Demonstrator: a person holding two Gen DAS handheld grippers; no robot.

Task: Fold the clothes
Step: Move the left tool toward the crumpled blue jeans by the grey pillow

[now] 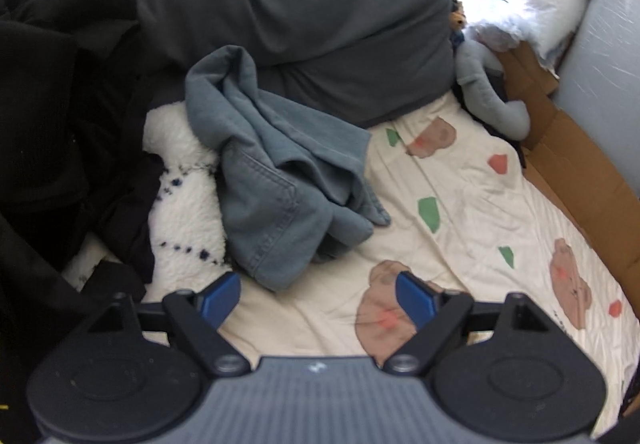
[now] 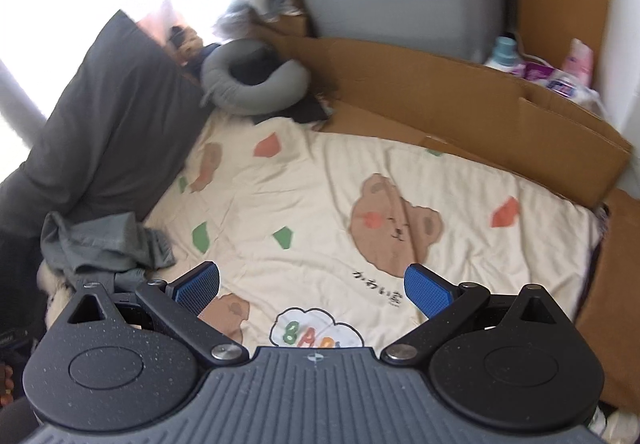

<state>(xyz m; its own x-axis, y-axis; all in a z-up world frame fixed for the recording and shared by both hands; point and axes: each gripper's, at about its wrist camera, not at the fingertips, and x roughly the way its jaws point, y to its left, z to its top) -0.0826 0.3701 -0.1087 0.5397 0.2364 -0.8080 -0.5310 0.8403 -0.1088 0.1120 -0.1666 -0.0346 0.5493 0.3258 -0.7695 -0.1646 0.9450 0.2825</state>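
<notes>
Hovering over the bed, the left gripper [image 1: 318, 294] has its blue-padded fingers [image 1: 414, 302] spread wide with nothing between them; below the gap lies the cream bedsheet [image 1: 460, 204] printed with brown bear faces and green and red patches; just beyond the left-hand finger a crumpled blue-grey garment [image 1: 280, 172] lies in a heap, apart from the pads, its stitched hem turned toward the camera; it rests partly on the sheet and partly on a white fluffy blanket [image 1: 184, 212] with dark dots; a pile of black clothes [image 1: 60, 104] fills the left side, and a dark grey pillow [image 1: 320, 16] lies behind the garment; a grey plush toy [image 1: 492, 84] sits at the pillow's right end, beside a strip of brown cardboard [image 1: 576, 164] along the bed's edge. The right gripper [image 2: 312, 288] is likewise spread and empty above the sheet, over a bear face and a cloud print; from this view the garment sits well off to the left, near the pillow's foot; cardboard lines the far and right sides, with bottles [image 2: 504, 52] behind it.
</notes>
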